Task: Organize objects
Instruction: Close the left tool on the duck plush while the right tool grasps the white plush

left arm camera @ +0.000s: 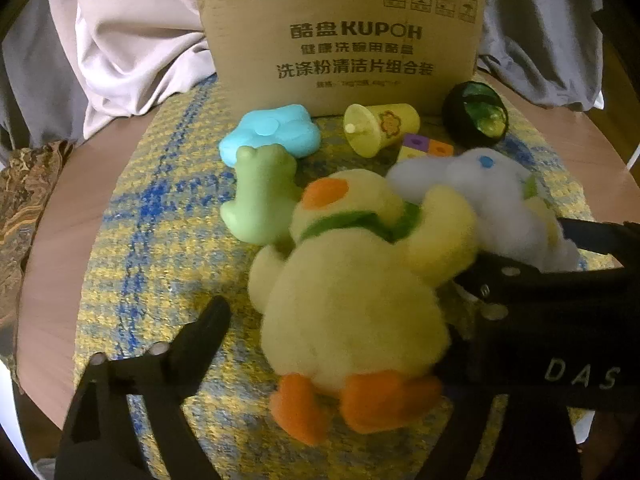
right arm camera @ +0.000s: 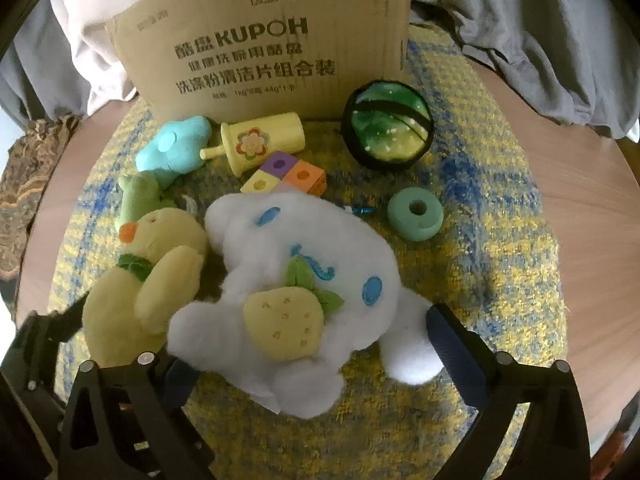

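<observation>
Two grippers straddle soft toys in front of the cardboard box [right arm camera: 272, 40]: the left gripper [left arm camera: 336, 296], jaws part-open, around the yellow duck plush [left arm camera: 352, 280]; the right gripper [right arm camera: 308, 344], jaws wide, around the white plush [right arm camera: 304, 280], neither visibly squeezed.

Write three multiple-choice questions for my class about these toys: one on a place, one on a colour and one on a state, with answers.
1. Where is the green ring?
A. On the duck plush
B. On the woven mat, right of the white plush
C. Inside the toy cup

2. What colour are the duck plush's feet?
A. Orange
B. Blue
C. White

3. How is the toy cup placed?
A. Upright
B. Lying on its side
C. Upside down

Answers:
1. B, the ring lies flat on the mat beside the white plush.
2. A, both feet show orange in the left wrist view.
3. B, its straw points sideways.
</observation>
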### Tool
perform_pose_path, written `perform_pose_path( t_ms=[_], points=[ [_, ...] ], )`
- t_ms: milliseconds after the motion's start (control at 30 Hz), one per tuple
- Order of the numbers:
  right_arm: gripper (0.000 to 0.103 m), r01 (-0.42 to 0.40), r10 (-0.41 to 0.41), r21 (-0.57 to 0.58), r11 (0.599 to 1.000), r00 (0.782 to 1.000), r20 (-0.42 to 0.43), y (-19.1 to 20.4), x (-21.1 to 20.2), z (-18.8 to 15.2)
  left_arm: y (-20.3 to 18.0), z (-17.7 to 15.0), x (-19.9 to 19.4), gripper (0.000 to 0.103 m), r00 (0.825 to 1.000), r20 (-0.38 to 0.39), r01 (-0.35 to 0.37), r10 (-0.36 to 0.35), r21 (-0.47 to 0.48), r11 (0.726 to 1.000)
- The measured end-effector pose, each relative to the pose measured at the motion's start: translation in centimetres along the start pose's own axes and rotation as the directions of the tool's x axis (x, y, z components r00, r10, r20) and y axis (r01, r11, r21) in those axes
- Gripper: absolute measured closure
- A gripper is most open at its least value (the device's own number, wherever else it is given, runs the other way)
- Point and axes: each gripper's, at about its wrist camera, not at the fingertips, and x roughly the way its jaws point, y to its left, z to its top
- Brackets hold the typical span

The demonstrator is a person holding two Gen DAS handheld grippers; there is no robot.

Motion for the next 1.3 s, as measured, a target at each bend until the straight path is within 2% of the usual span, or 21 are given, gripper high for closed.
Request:
perform_pose_path(
  t_ms=[67, 133, 333, 533, 1300],
  points=[
    [0.015, -0.004, 0.004, -0.006, 1.0, 1.0, 0.011, 0.1, -0.3, -0.1, -0.2, -0.1, -0.2, 0.033, 1.0, 0.002, 0.017, -0.017, 0.001, 1.0],
    [0.026, -0.009, 0.009, -0.015, 1.0, 1.0, 0.021, 0.2, -0.7, -0.1, -0.4, -0.2, -0.4, 0.04, 1.0, 0.006, 0.025, -0.025, 0.005, 1.0],
    [0.036, -0.023, 0.024, -0.02, 1.0, 0.999, 0.037, 0.4, -1.5, -0.4, -0.5, -0.6, -1.3, 0.044, 0.999, 0.017, 0.028, -0.028, -0.001, 1.0],
    [0.039, -0.044, 0.044, -0.006, 0.999, 0.998, 0.049, 0.3, -2.4, -0.8, 0.0, -0.8, -2.7, 0.045, 0.999, 0.044, 0.02, -0.019, -0.016, 1.0],
    [0.039, -0.012, 0.014, -0.009, 1.0, 0.981, 0.191, 1.4, -9.2, -1.2, 1.9, 0.0, -6.8, 0.045, 0.992, 0.122, -0.01, 0.018, -0.065, 0.998]
  ],
)
